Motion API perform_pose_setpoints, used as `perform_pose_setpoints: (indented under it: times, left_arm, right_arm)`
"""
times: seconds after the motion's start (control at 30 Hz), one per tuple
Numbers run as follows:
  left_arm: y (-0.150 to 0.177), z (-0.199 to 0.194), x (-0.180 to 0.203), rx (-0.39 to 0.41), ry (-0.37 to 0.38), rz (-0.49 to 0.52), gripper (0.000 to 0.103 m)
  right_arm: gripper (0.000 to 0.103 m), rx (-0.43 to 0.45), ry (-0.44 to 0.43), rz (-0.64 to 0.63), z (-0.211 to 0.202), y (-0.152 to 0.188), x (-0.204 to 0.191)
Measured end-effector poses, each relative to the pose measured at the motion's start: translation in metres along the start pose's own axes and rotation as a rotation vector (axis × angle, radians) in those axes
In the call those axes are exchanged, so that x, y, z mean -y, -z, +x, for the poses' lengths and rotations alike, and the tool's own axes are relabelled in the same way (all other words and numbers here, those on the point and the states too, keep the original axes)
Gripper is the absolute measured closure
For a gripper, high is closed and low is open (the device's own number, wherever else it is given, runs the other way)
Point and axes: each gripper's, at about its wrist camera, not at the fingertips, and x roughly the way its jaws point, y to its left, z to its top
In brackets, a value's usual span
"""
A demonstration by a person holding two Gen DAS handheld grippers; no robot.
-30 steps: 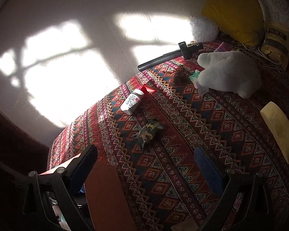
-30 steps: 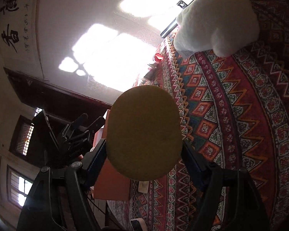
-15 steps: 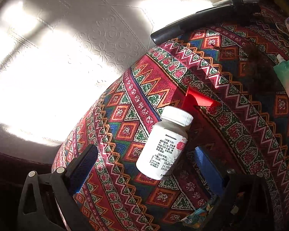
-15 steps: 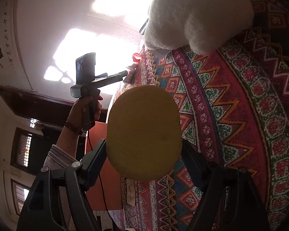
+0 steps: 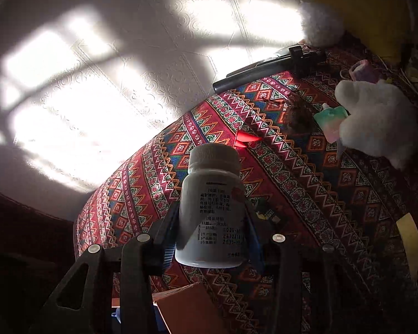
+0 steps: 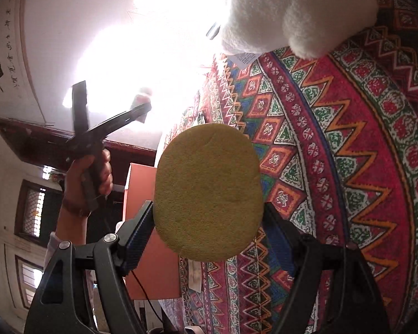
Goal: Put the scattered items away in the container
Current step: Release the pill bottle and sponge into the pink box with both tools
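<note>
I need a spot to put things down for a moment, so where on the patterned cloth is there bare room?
Bare cloth runs from the white bottle in the left tongs toward the plush toy. Crowded: the far edge, with the black tool, pouch and plush together.

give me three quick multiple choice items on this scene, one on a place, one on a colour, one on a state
1. Where does the white plush toy lie?
A. on the patterned cloth
B. in the orange box
C. on the floor

2. What colour is the sponge in the right gripper?
A. blue
B. yellow
C. pink

3. What is between the fingers of the left gripper?
A. nothing
B. a black handle
C. a white bottle

Answers:
1. A, the toy rests on the patterned cloth, past the green pouch.
2. B, the oval sponge between the pads is yellow.
3. C, the white bottle stands between the closing jaws, its cap away from the camera.
</note>
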Motion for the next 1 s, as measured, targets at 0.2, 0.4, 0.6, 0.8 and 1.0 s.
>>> perform_pose_setpoints:
  times: [0.2,0.4,0.6,0.8,1.0]
  left_arm:
    - [0.072,-0.152,-0.05,0.073,-0.099,-0.05,0.063]
    - [0.131,-0.235,-0.089,0.094,-0.183,-0.094,0.063]
    - [0.176,-0.244,-0.116,0.081,-0.148,-0.194,0.063]
    - [0.189,-0.208,-0.154,0.058,-0.145,-0.311,0.062]
    - [0.202,-0.19,-0.207,0.048,-0.205,-0.462,0.021]
  right_arm:
    - [0.027,0.026,-0.035,-0.001,-0.003,0.015,-0.018]
    - [0.027,0.06,-0.042,-0.053,-0.01,0.031,-0.055]
    - [0.027,0.076,-0.16,-0.309,0.0,0.06,-0.173]
    - [0.027,-0.025,-0.184,-0.505,0.086,0.085,-0.287]
    - [0.001,0.022,0.003,-0.529,0.137,0.086,-0.321]
